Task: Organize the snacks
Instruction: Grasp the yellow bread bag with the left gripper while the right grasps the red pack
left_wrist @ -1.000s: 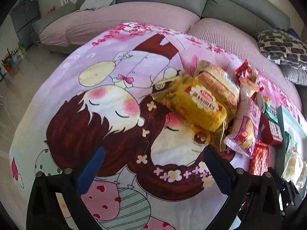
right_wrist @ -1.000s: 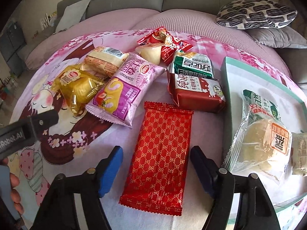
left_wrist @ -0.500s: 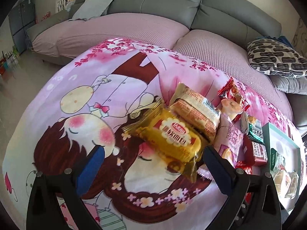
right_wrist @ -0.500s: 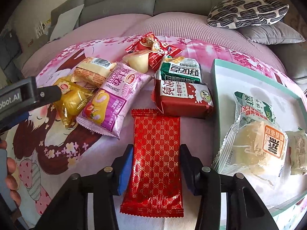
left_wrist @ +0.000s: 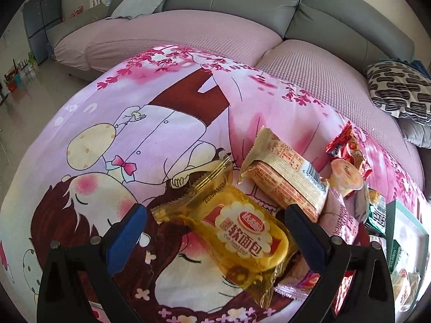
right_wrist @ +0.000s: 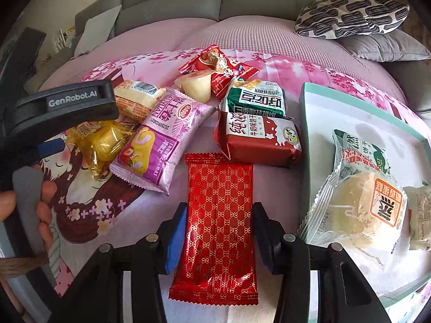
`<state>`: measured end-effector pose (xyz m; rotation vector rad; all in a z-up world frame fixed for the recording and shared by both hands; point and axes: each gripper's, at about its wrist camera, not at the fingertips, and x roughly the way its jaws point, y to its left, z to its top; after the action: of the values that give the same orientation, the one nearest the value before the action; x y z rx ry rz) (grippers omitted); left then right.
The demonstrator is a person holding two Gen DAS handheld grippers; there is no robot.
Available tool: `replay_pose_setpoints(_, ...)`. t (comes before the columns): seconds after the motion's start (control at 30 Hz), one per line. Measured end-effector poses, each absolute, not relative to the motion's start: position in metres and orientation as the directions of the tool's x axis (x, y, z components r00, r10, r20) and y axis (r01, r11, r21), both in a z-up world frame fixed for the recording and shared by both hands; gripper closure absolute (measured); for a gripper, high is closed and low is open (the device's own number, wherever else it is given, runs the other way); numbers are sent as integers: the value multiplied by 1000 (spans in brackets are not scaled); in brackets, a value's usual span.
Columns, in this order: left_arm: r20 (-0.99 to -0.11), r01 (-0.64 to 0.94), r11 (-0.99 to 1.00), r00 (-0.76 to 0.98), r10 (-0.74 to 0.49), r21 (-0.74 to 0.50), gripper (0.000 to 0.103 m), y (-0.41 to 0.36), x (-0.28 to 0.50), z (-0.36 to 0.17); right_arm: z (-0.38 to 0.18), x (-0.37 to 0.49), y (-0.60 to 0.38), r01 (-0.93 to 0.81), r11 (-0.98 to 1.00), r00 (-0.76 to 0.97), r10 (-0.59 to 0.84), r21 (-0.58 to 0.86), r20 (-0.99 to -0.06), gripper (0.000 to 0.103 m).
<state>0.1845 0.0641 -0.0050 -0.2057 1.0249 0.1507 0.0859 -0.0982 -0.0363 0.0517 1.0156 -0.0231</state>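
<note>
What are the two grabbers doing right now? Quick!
Left gripper: open, its jaws either side of the yellow plastic-wrapped bread packet, not squeezing it.
Right gripper: just closed in, shut on the flat red foil packet with gold pattern.

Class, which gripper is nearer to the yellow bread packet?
Left. The left gripper straddles the yellow bread packet, jaws open; the right gripper clamps the red patterned packet, farther away.

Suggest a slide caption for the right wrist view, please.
Right gripper shut on the red wrapper, beside the tray already holding snacks.
</note>
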Motion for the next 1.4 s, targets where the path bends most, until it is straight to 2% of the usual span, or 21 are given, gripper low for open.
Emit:
replay_pose_setpoints(0.33,-890,-217,973,455,31,-77,1,83,170,-17,-34,85,-103,54,997,525,25,63,-851,53)
replay_pose_setpoints(0.57,-898,-256,959,439,6,-119,1,100,164,-20,-34,83,-105,53,997,524,26,63,-851,54)
replay_pose_setpoints(0.8,-917,-217,975,395,46,-45,1,85,173,-35,-34,83,-104,51,997,523,20,55,-852,54)
replay_pose_setpoints(1.23,-886,-275,959,458,66,-71,1,84,164,-40,-34,84,-103,50,997,522,19,53,-852,54)
replay_pose_setpoints(1.27,-883,-280,957,465,69,-73,2,85,164,-39,-34,84,-103,50,997,522,19,53,-853,54)
replay_pose_setpoints(1.4,-857,-220,975,501,121,9,37,77,164,-30,-34,84,-103,50,997,522,19,53,-853,54)
